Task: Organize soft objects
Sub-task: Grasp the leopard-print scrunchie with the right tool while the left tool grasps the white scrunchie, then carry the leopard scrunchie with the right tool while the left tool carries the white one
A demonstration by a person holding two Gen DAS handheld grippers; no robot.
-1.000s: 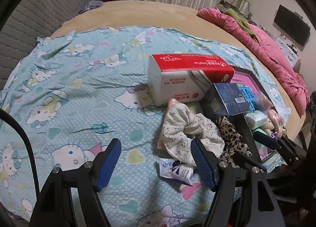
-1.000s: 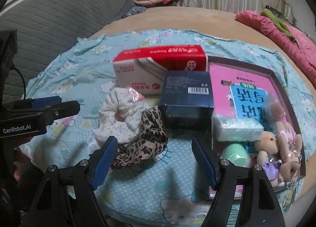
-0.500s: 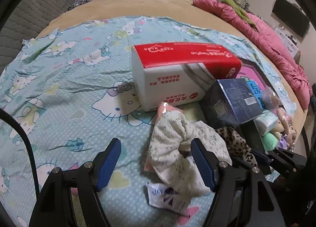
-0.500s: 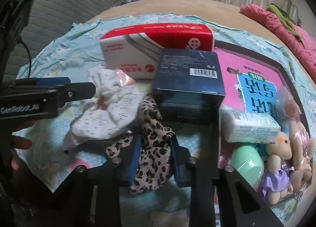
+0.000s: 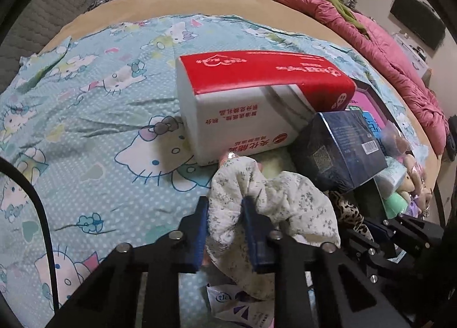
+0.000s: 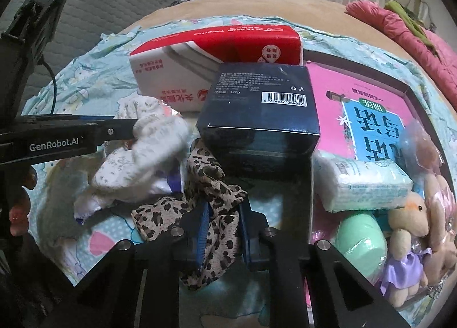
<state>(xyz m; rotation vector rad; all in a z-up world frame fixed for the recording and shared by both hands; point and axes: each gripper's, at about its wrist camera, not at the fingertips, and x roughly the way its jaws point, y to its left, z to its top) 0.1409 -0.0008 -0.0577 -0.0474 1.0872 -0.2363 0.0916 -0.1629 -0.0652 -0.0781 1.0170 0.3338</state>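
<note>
Left gripper [image 5: 224, 215] just closed, pinching white floral scrunchie [image 5: 274, 199], right gripper [image 6: 222, 223] just closed, clamping leopard scrunchie [image 6: 211, 185], navy box [image 6: 260, 116] and red tissue pack [image 6: 217, 62] just behind.

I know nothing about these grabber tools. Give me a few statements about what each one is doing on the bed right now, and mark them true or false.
1. The left gripper is clamped on the white floral scrunchie. True.
2. The right gripper is open and empty. False: it is shut on the leopard-print scrunchie.
3. The dark blue box stands in front of the red and white tissue pack. True.
4. The plush toy lies left of the scrunchies. False: it lies to the right, by the pink book.
</note>
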